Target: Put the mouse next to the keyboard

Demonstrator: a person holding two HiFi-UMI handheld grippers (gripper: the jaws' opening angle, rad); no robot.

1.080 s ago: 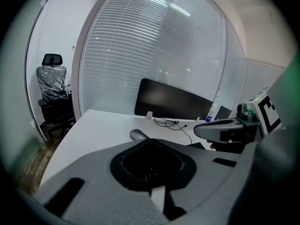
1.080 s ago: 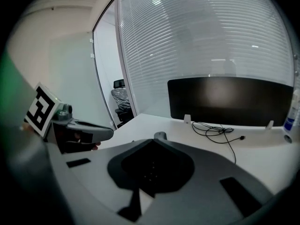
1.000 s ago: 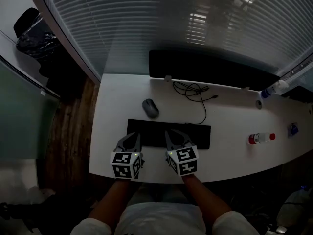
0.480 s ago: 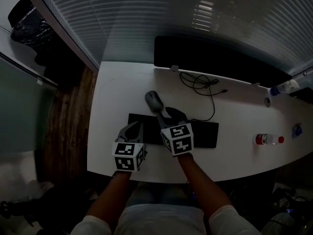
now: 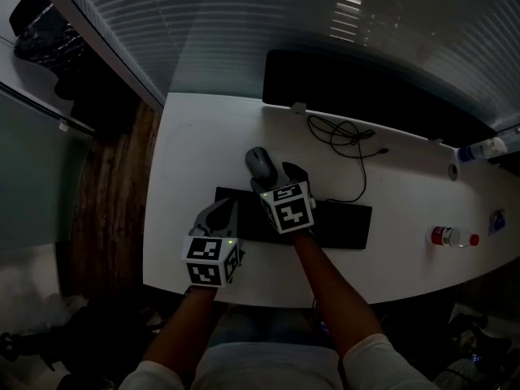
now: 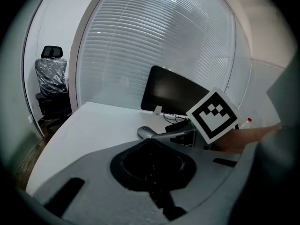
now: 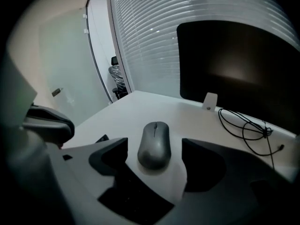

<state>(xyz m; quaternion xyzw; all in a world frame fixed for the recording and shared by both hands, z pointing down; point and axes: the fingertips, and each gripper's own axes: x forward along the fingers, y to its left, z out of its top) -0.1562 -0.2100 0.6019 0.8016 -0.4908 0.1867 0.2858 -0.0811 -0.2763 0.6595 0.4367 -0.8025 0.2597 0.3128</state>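
Observation:
A grey mouse (image 5: 261, 163) lies on the white desk (image 5: 195, 153), just beyond the far left corner of the black keyboard (image 5: 345, 223). My right gripper (image 5: 276, 177) reaches over the keyboard to it. In the right gripper view the mouse (image 7: 153, 143) sits between the two jaws, which are opening and stand clear of its sides; my right gripper (image 7: 153, 152) is open. My left gripper (image 5: 217, 216) rests at the keyboard's near left end with its jaws together. In the left gripper view, my left gripper (image 6: 151, 140) is shut on nothing, with the mouse (image 6: 145, 132) beyond it.
A dark monitor (image 5: 366, 96) stands at the back of the desk, with a loose black cable (image 5: 345, 136) in front of it. A red-capped bottle (image 5: 453, 237) lies at the far right. A wrapped office chair (image 6: 49, 74) stands off the desk's left end.
My right gripper has moved forward and left from the keyboard's near edge to the mouse, and its jaws have spread apart. The left gripper has stayed put.

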